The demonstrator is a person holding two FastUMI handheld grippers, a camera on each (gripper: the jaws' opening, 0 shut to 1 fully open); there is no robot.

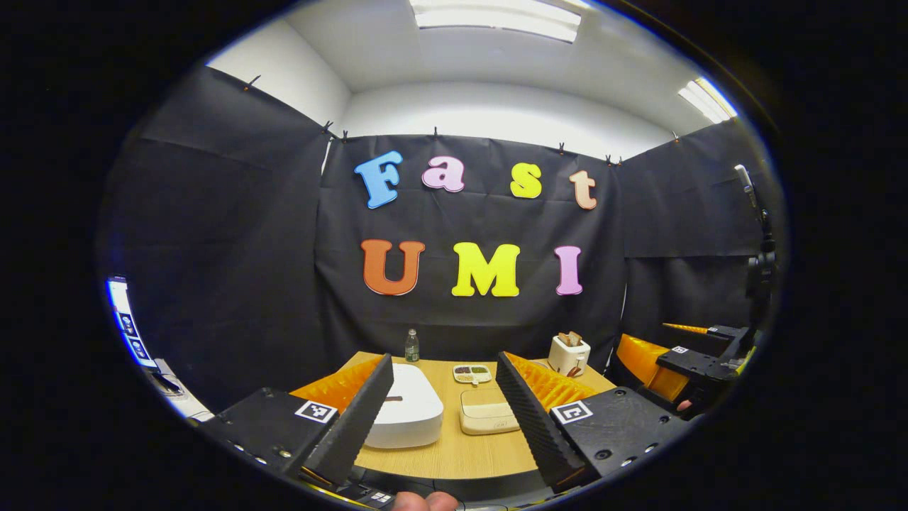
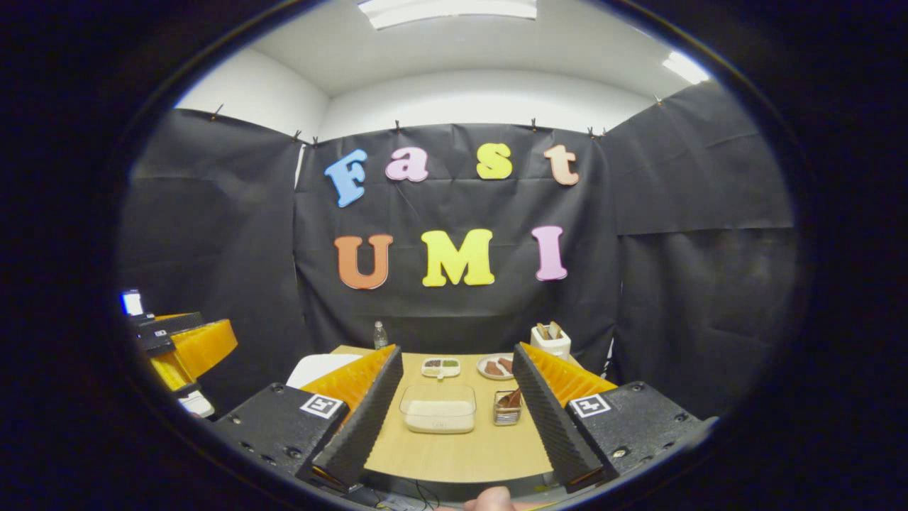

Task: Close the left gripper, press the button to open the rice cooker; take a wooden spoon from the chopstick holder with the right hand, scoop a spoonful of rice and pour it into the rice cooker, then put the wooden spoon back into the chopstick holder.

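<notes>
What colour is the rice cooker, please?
White; the rice cooker shows best in the left gripper view.

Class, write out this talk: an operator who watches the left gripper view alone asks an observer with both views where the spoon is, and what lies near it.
Operator: I see the cooker. Where is the spoon?
Observer: In the right gripper view the spoon stands in a wire holder, just right of the rice tub.
Operator: Anything behind that holder?
Observer: A plate with brown pieces on it, farther back on the table.
</notes>
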